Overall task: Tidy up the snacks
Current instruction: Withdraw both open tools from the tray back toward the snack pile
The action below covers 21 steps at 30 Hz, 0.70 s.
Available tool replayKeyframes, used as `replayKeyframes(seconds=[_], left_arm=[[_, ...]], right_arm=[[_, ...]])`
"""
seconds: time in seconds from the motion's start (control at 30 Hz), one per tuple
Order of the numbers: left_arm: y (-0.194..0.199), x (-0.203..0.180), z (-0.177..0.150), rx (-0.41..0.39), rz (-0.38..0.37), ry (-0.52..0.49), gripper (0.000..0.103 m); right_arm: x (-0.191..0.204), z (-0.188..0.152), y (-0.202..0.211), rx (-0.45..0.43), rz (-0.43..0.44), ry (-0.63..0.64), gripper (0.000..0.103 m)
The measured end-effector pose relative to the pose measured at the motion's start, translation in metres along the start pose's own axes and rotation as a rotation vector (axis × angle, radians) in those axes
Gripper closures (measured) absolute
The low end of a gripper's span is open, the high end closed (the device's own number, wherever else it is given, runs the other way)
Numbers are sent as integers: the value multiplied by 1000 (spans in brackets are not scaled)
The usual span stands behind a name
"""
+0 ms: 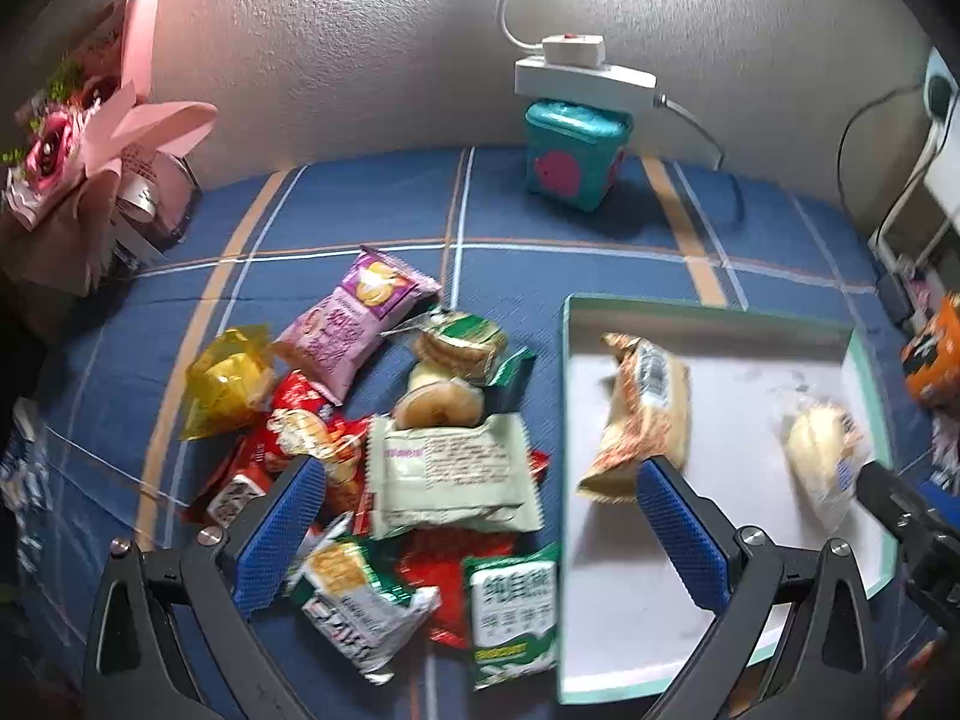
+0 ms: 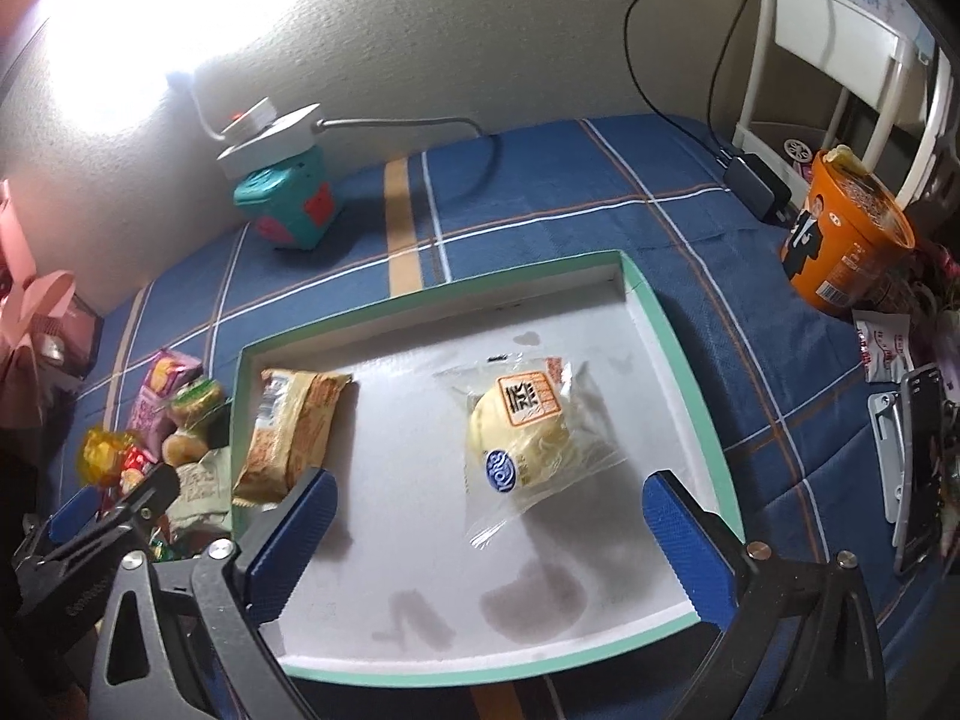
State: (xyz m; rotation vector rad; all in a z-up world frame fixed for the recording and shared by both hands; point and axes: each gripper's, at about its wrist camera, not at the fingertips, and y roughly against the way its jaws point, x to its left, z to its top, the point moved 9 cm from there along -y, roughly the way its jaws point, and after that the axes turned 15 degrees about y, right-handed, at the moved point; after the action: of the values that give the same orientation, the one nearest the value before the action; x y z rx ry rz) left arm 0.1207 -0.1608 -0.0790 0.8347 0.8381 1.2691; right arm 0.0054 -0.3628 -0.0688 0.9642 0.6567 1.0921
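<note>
Both your tools, left [image 1: 480, 516] and right [image 2: 489, 531], gape empty, since two snacks already lie in the box [image 2: 684, 324] while the pile [image 1: 384, 438] waits beside it.

Bun wrapper [image 2: 534, 444] — orange label "蒸", blue "Toly" badge

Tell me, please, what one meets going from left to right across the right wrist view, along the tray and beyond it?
Snack pile → orange-patterned packet → clear-wrapped bun → tray's right rim → orange noodle cup.
</note>
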Motion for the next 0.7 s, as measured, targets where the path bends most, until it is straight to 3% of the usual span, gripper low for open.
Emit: replayKeyframes(seconds=[0.1,0.23,0.7], left_arm=[[-3,9,-6,32,39,-34,0],[-7,37,-11,84,81,-5,0],[29,168,15,-11,180,218,0]], right_arm=[[11,-4,4,6,4,26,0],[31,-8,5,15,28,64,0],[125,-14,11,9,115,249,0]])
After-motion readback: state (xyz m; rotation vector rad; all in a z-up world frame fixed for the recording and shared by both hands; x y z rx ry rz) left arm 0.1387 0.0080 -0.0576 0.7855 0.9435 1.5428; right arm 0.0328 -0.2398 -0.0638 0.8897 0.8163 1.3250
